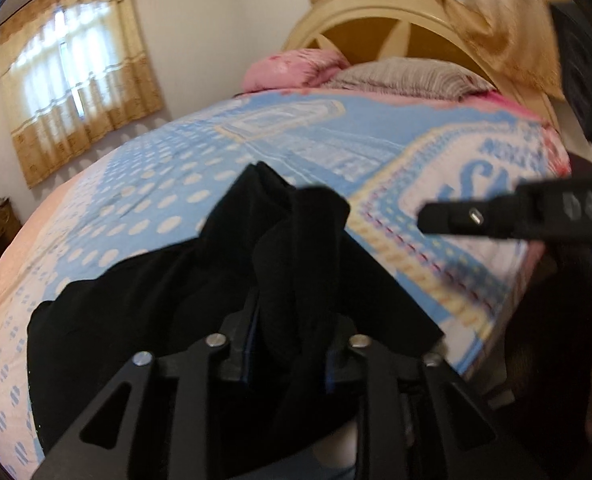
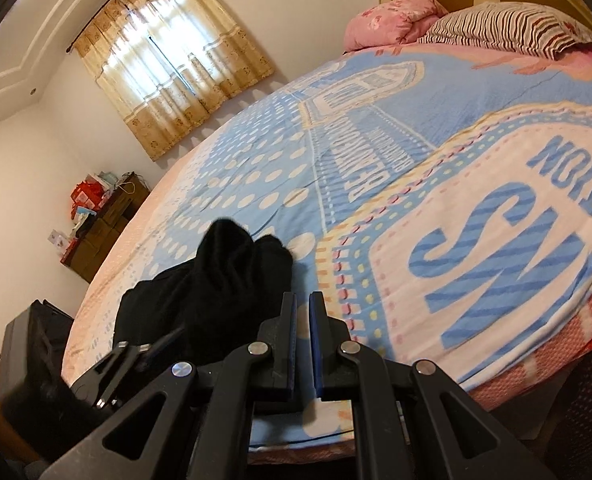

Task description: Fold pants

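Observation:
Black pants (image 1: 156, 300) lie in a crumpled heap on the near left part of the bed, with a fold peaking up in front of me. My left gripper (image 1: 292, 320) stands partly open, and a bunch of the pants cloth sits loosely between its fingers. In the right wrist view the same pants (image 2: 224, 280) lie left of my right gripper (image 2: 302, 300), which is shut with nothing between its blue pads and hovers over the blanket. The right gripper (image 1: 436, 218) reaches in from the right, apart from the cloth. The left gripper (image 2: 156, 346) shows blurred at the heap's near edge.
A blue, white and pink printed blanket (image 2: 376, 140) covers the bed. A pink pillow (image 2: 388, 20) and a striped pillow (image 2: 508, 24) lie by the headboard. A dark wooden dresser (image 2: 108, 216) with clutter stands at the left wall, and a black case (image 2: 28, 340) sits beside the bed.

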